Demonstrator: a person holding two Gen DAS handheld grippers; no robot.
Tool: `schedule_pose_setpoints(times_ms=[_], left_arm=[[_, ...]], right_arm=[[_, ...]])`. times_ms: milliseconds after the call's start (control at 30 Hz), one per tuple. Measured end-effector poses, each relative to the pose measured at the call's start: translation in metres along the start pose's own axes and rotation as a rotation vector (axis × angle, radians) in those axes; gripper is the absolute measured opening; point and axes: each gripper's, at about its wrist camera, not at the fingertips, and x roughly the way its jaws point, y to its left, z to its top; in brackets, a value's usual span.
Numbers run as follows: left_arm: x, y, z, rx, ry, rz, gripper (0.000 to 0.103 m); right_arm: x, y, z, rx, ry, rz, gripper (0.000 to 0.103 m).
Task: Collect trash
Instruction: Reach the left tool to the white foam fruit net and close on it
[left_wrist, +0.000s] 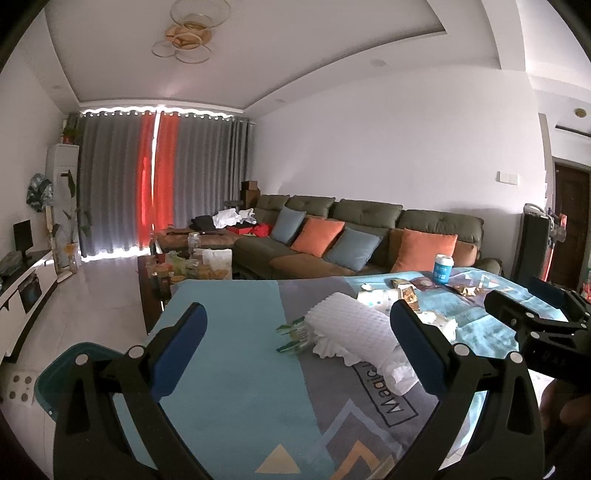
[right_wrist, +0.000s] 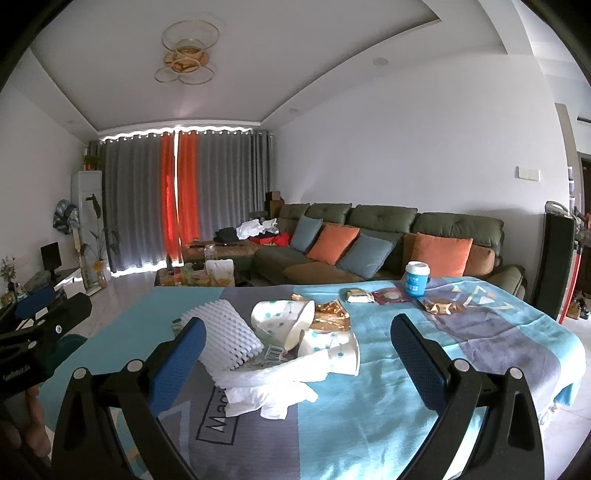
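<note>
1. Both grippers are hanging wide open with nothing held: the left gripper (left_wrist: 297, 334) is showing two blue-padded fingers (left_wrist: 181, 349) spread over the cloth, and the right gripper (right_wrist: 297, 349) is spreading its two fingers (right_wrist: 415, 356) the same way.
2. Under them, one table cloth (right_wrist: 424, 369) in teal and grey blocks is covering the surface; one teal bin (left_wrist: 55, 376) is sitting below its near left edge.
3. Nearest the grippers, one crumpled white tissue (right_wrist: 269, 395) is lying on the cloth, touching one white foam net sleeve (right_wrist: 229, 332) just to its left.
4. Just behind the tissue, two white paper bowls with teal dots (right_wrist: 291, 321) are lying tipped on their sides, one against the other.
5. One green-striped wrapper (left_wrist: 293, 334) is lying at the left end of the foam sleeve.
6. Gold foil wrappers (right_wrist: 330, 315) are sitting bunched just right of the bowls; how many I cannot tell.
7. Farther right, one gold wrapper (right_wrist: 439, 305), one dark red sachet (right_wrist: 391, 296) and one pale snack packet (right_wrist: 360, 294) are lying in a row.
8. One blue cup with a white lid (right_wrist: 416, 278) is standing upright at the far edge.
9. Beyond, one green sofa (right_wrist: 384, 218) is carrying four cushions, two orange and two blue.
</note>
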Motion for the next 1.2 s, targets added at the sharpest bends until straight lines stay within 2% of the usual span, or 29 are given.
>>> schedule_pose_setpoints(times_ms=[200,367,633,1033,1200], left_arm=[[0.017,-0.003,0.000,0.011,0.033,-0.008,0.098],[0.040,-0.006,-0.008,0.003,0.094,-0.035,0.098],[0.084,-0.015,-0.022,-0.019,0.205,-0.095,0.098],[0.149,-0.030,-0.036,-0.076,0.326,-0.190,0.098],[0.170,-0.036,-0.043,-0.090,0.368,-0.221,0.088]], right_arm=[[0.012,-0.004,0.000,-0.002,0.024,-0.005,0.097],[0.023,-0.012,-0.001,0.013,0.062,-0.010,0.097],[0.044,-0.026,-0.007,0.038,0.114,-0.020,0.097],[0.070,-0.031,-0.010,0.042,0.153,-0.011,0.097],[0.076,-0.025,-0.007,0.032,0.158,0.044,0.097]])
